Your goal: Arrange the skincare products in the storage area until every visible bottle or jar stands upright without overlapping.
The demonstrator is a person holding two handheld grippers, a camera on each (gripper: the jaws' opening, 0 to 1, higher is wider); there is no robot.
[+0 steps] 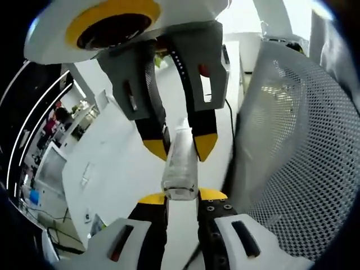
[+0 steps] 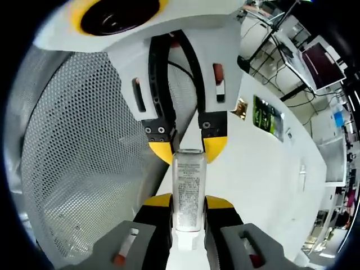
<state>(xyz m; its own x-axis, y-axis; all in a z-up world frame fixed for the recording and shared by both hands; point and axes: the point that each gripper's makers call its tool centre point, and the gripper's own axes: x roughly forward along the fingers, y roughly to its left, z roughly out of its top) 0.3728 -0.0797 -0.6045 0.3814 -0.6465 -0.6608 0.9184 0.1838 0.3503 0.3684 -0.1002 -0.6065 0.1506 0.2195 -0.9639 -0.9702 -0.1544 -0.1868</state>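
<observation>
Clear bottle point(image 2: 188, 190) held above white desk point(image 2: 253, 163), beside mesh basket point(image 2: 84, 169) — left tongs point(image 1: 181, 198) and right tongs point(image 2: 188, 203) both clamped on it, opposite ends. Mid-handover; next, one releases, other stands it upright.

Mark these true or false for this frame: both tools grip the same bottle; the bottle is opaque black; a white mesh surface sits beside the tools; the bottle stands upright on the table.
1. Both the left tool and the right tool clamp one bottle: true.
2. The bottle is opaque black: false, it is clear with printed text.
3. A white mesh surface sits beside the tools: true.
4. The bottle stands on the table: false, it is held between the tools.
</observation>
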